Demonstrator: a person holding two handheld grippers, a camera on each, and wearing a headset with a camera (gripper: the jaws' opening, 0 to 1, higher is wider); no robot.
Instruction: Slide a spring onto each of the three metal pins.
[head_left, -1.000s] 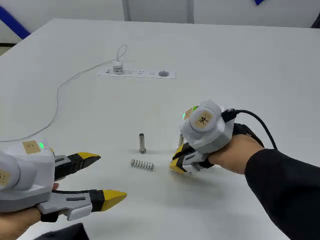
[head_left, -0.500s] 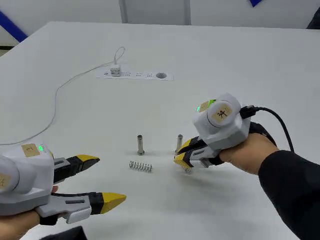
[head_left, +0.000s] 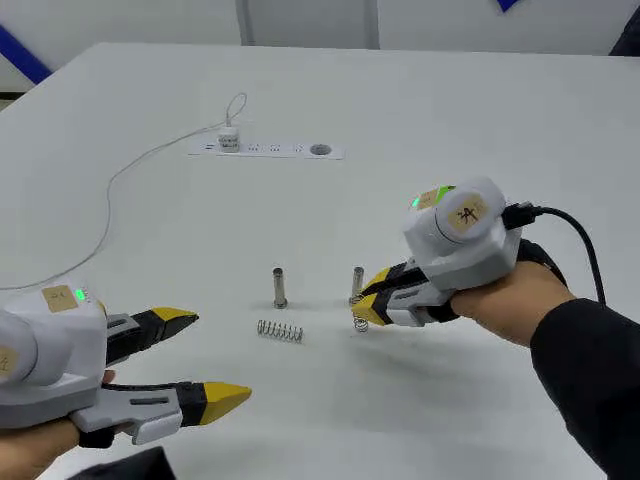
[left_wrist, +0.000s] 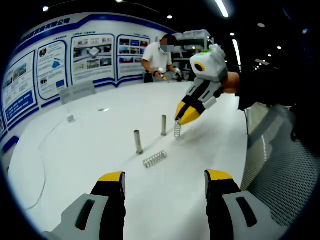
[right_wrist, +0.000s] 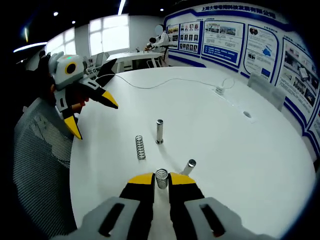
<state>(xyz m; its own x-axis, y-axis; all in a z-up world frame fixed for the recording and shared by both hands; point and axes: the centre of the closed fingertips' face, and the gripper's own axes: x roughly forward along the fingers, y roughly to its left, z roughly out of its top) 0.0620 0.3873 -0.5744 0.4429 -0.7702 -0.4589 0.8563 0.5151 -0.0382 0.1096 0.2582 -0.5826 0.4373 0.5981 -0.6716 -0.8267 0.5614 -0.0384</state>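
Two bare metal pins stand upright on the white table, one to the left (head_left: 279, 287) and one to the right (head_left: 358, 283). A loose spring (head_left: 280, 331) lies flat in front of the left pin. My right gripper (head_left: 368, 306) is shut on a second spring (head_left: 361, 322), held just in front of and beside the right pin. The right gripper view shows that spring (right_wrist: 161, 178) pinched between the yellow tips, with the near pin (right_wrist: 189, 166) right beside it. My left gripper (head_left: 215, 358) hovers open at the lower left, holding nothing.
A white power strip (head_left: 268, 149) with a plug and a cable (head_left: 110, 195) lies at the back of the table. A person (left_wrist: 157, 57) stands far off behind the table. The table's near edge (left_wrist: 247, 145) runs along the right of the left gripper view.
My right gripper has moved right and risen a little with the spring in its jaws, uncovering the right pin. The left gripper has stayed put.
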